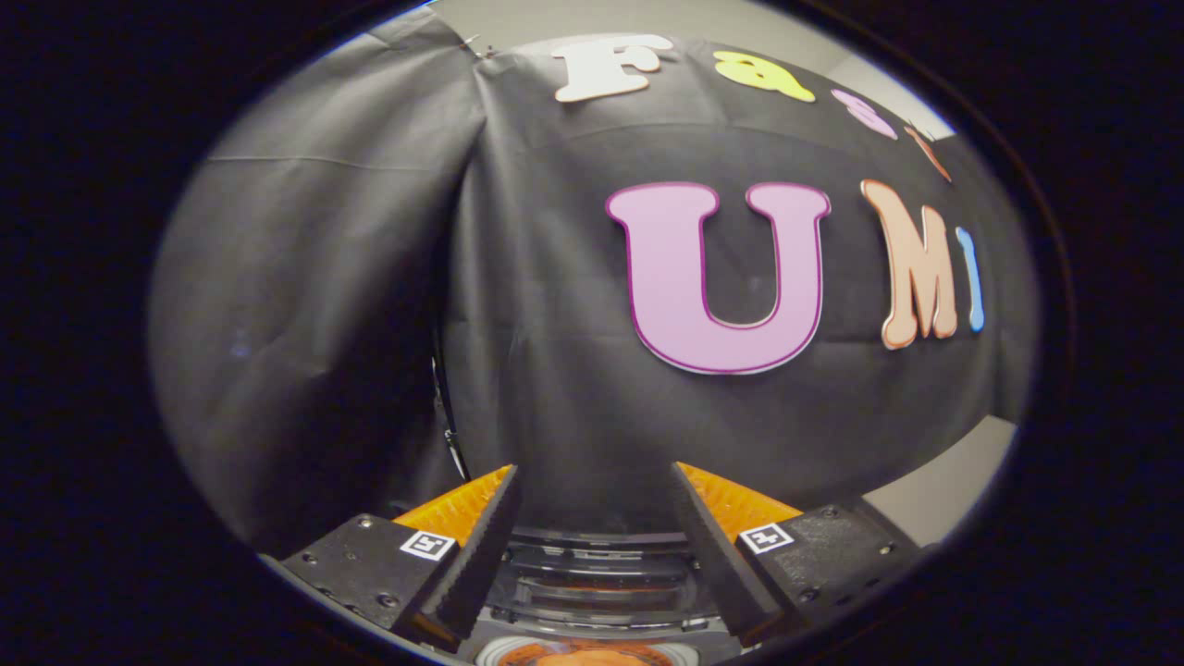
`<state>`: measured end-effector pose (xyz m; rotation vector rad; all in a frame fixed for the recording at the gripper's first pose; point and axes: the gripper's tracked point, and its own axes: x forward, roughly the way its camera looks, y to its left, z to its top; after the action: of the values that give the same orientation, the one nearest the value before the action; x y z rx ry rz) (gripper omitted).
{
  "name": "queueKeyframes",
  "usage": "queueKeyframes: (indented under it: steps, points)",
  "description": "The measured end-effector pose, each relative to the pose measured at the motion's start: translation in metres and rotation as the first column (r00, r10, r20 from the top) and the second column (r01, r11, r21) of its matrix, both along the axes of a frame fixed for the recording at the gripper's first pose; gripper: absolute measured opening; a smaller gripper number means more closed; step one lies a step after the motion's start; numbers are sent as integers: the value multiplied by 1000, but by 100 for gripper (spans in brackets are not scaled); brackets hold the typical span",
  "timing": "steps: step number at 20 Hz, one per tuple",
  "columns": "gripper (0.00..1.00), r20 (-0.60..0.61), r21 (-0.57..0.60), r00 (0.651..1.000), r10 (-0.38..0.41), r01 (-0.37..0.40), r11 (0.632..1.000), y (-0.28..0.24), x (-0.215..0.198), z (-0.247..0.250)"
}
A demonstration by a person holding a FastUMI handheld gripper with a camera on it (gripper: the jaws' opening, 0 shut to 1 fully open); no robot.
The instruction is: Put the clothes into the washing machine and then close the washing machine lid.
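Observation:
My gripper is open, its two fingers spread wide with nothing between the tips. Low between the fingers I see the washing machine's dark, see-through lid with ribbed edges. Whether it stands raised or lies flat I cannot tell. Just below the lid, close to the gripper's body, a white round rim surrounds something orange, which may be cloth. Most of that orange thing is hidden by the gripper. Beyond the fingertips hangs the booth's black cloth wall.
The black cloth wall has a vertical fold just left of the fingers. A pale surface shows past the cloth at the lower right, and a light wall shows above it.

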<state>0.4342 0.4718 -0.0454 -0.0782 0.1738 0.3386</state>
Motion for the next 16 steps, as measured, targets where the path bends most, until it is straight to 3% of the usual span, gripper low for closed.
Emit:
queueKeyframes:
  steps: [5,9,11,16]
  points:
    - [96,-43,8,997,-59,60,998,-2,27,-23]
    - [97,-119,-28,991,-55,52,998,1,30,-58]
    - [98,-70,-41,996,-63,60,997,3,34,-54]
    - [98,-93,-62,994,-62,57,996,-1,28,-59]
